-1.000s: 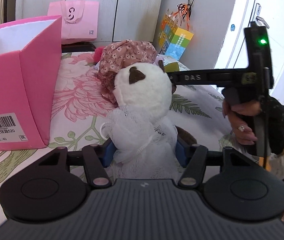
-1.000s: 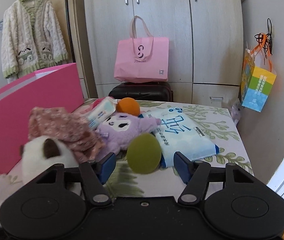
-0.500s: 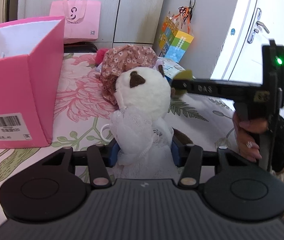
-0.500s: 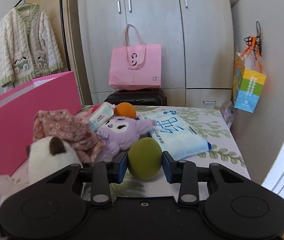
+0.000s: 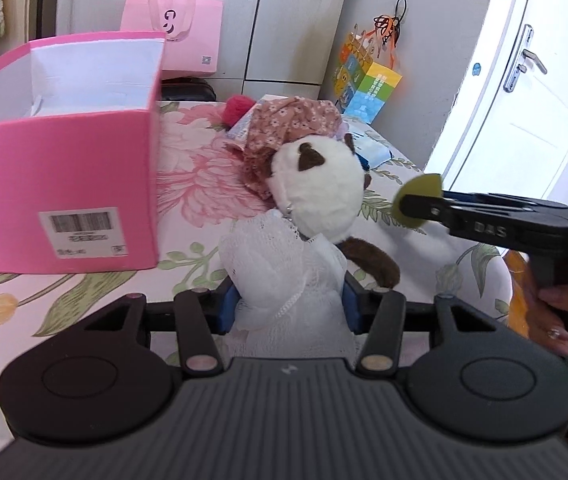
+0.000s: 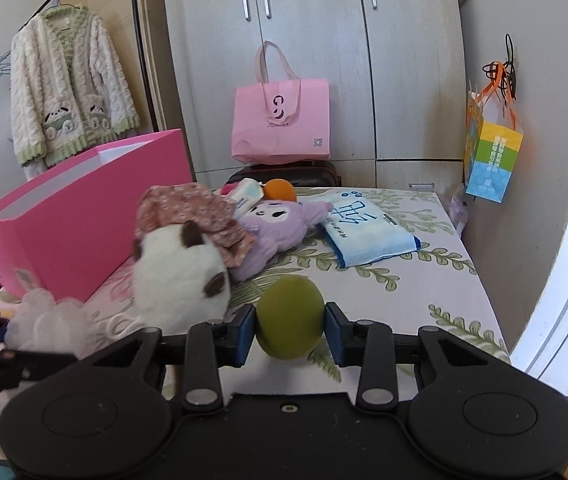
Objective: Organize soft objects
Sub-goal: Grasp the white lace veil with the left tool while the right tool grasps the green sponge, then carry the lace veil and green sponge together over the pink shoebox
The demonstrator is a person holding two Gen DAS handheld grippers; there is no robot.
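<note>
- Left wrist view: the left tongs [image 5: 290, 306] are clamped on the lace dress of the white plush cat [image 5: 312, 200], low on its body, so its head stands free above the pads. That low grip probably lets the toy be lifted and dropped head-first into a container.
- The open pink box [image 5: 84, 184] stands ahead and to the left of these tongs, near the toy, its mouth facing up; I judge it the likely goal.
- Just behind the cat's head lies a floral cloth hat [image 5: 292, 120]; further beyond it, a red pompom [image 5: 238, 106].
- To the right, the right tongs [image 5: 408, 206] reach in sideways, holding the olive-green ball [image 5: 420, 192] off the flowered surface [image 5: 204, 184].
- Against the earlier left frames, the box looms nearer and more of its inside shows; the cat leans right, and the ball now sits lower and further right.
- Right wrist view: the right tongs [image 6: 290, 326] grip the olive-green ball [image 6: 289, 316] by its sides, pads narrow against it.
- Ahead lie a purple plush [image 6: 272, 232], an orange ball [image 6: 280, 190] and a blue wipes pack [image 6: 368, 228]; the cat [image 6: 180, 276] is to the left.
- A second ago these tongs stood wide with the ball loose between them; now it is seized.
</note>
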